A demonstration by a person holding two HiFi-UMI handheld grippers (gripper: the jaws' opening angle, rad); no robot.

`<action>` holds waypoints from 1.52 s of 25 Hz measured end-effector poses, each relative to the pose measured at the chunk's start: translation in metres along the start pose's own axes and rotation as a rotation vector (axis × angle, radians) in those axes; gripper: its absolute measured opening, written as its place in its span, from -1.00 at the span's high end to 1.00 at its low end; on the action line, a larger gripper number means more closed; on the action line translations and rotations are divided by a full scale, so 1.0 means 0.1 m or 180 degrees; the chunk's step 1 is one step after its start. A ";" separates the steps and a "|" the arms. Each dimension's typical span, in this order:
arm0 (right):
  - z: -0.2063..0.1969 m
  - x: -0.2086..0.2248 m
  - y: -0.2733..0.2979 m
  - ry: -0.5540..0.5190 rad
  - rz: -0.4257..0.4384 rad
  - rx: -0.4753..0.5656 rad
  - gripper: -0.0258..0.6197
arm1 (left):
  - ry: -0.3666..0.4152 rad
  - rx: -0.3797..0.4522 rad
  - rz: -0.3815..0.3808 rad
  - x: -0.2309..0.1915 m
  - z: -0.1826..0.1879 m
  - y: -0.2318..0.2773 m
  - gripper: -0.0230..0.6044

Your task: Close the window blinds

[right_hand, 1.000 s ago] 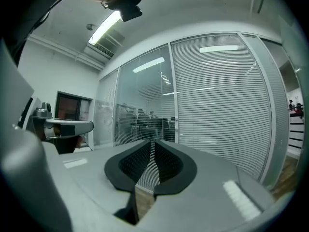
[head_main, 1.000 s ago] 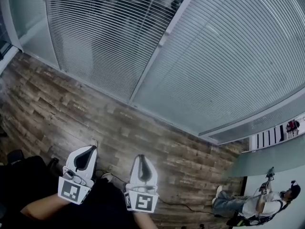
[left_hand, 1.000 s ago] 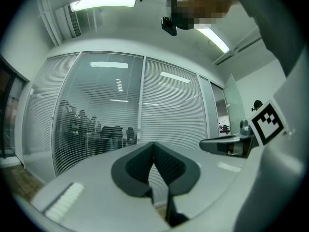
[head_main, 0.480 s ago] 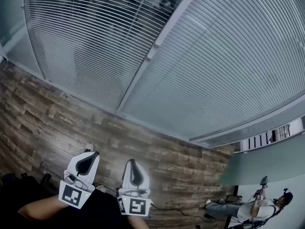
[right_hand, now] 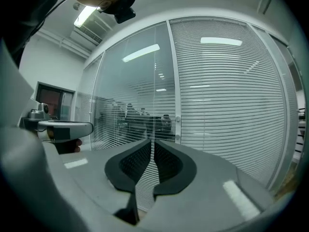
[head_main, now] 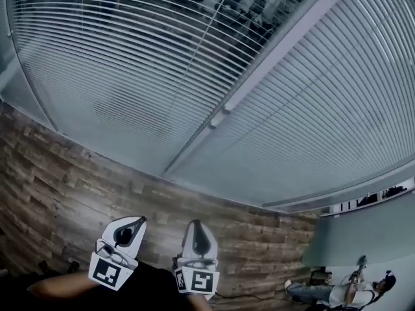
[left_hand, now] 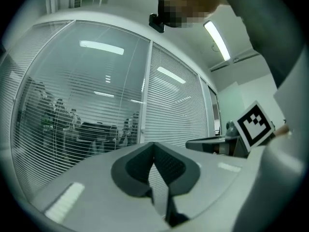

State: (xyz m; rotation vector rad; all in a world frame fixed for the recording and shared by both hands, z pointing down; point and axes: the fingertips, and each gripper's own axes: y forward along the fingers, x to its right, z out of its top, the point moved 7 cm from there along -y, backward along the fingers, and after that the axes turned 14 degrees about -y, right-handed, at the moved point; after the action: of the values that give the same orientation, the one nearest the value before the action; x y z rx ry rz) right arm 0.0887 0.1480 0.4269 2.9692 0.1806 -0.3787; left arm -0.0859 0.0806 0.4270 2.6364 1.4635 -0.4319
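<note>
The blinds with open slats (head_main: 117, 63) hang left of the frame post (head_main: 259, 76), and the room behind shows through them. The blinds right of the post (head_main: 324, 109) are already shut. On the post sits a small knob (head_main: 217, 118), which I judge is the control. A thin vertical line (right_hand: 154, 71) runs just left of the post; cord or glass seam, I cannot tell.

The left tool (head_main: 137, 220) has its jaws together and holds nothing. The right tool (head_main: 196, 225) is narrow; its jaws have just been opening a little, with nothing between them. Both tools are well apart from the post.

Several things could go wrong from here. Jaws this narrow would probably not fit around the knob, so the tips could push against it or strike the glass. The knob is small, so a poor grip may slip. A turn in the wrong direction would leave the slats open. The two tools are also near each other and could bump.

There is open room on the wooden floor (head_main: 65, 167) between the tools and the post. The glass wall ends the way forward. Far right of the post, a person (head_main: 350, 290) sits low, well apart from the tools.
</note>
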 end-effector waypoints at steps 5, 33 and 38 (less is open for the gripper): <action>0.07 -0.02 0.44 -0.0060 -0.0042 0.0043 0.83 | -0.0053 0.0082 0.0119 -0.36 0.10 0.19 0.92; 0.24 1.29 2.77 -0.0715 -0.0229 0.0050 0.42 | -0.0129 0.0302 0.0500 -0.38 0.18 1.46 0.92; 0.29 1.28 3.04 -0.1062 -0.0135 -0.0131 0.35 | -0.0191 0.0331 0.0601 -0.50 0.28 1.47 0.92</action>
State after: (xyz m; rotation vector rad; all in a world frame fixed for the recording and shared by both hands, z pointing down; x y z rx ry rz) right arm 0.2468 -0.1422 0.4045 2.8113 0.2094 -0.8537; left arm 0.0073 -0.0453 0.4073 2.7822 1.1921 -0.5764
